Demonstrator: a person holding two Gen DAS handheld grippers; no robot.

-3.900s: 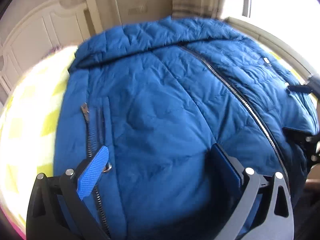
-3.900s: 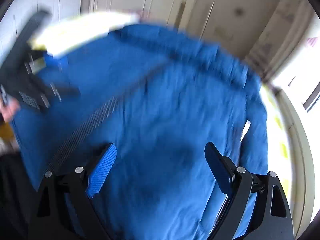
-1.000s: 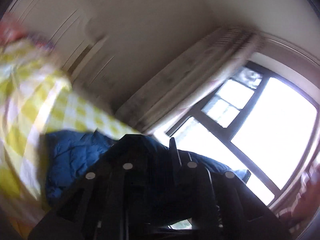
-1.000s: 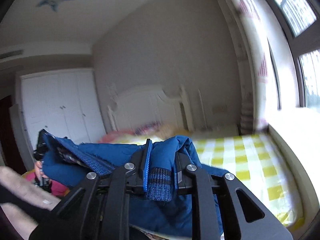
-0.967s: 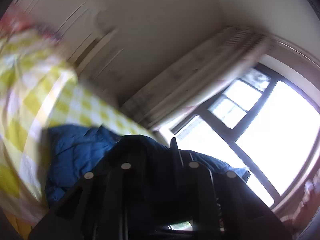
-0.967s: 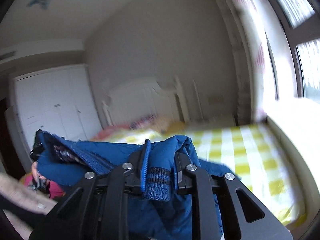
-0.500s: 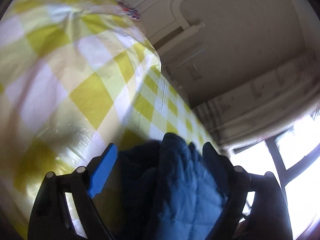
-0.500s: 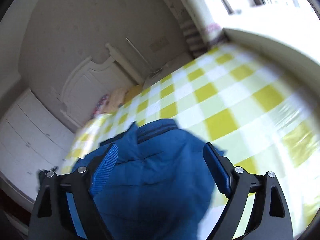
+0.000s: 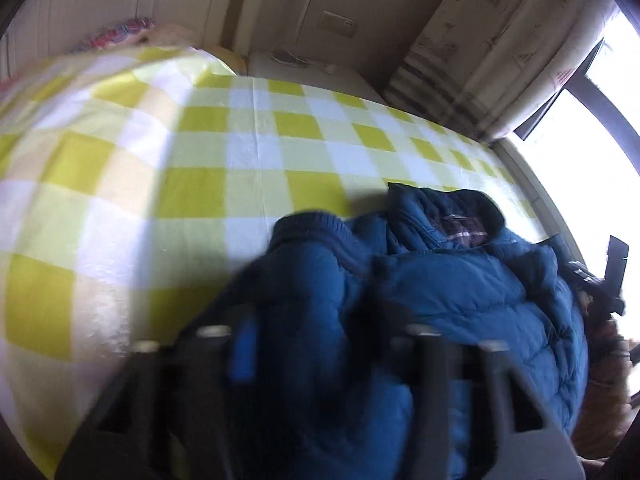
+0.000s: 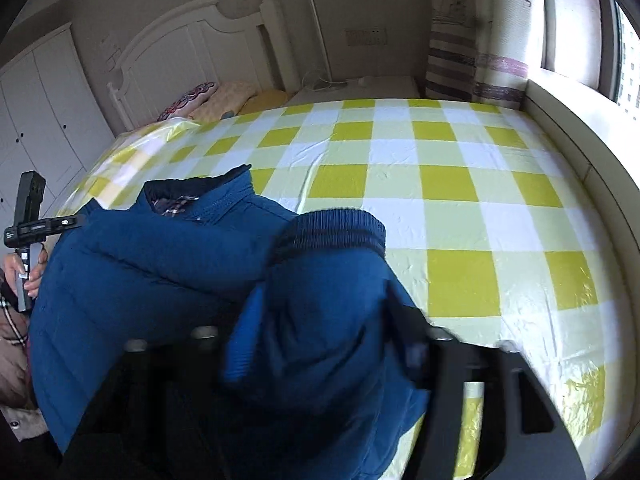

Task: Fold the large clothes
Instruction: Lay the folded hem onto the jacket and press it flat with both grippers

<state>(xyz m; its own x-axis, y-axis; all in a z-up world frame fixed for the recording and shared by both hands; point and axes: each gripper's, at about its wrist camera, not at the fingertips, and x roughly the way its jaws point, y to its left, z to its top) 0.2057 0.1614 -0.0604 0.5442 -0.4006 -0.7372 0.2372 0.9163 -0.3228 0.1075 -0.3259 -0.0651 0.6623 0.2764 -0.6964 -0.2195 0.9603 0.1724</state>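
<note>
One bed [image 10: 460, 184] with a yellow and white checked sheet, white headboard [image 10: 192, 40], striped curtain [image 10: 472, 52], window beside. One blue jacket [image 10: 168, 264] bunched on the near edge. Two grippers: left gripper [image 9: 312, 344] and right gripper [image 10: 320, 344], blurred, jaws parted around jacket.

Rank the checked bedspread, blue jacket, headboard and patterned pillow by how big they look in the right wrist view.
1. Checked bedspread
2. Blue jacket, though it sits nearest the camera, so its rank is unsure
3. White headboard
4. Patterned pillow
</note>
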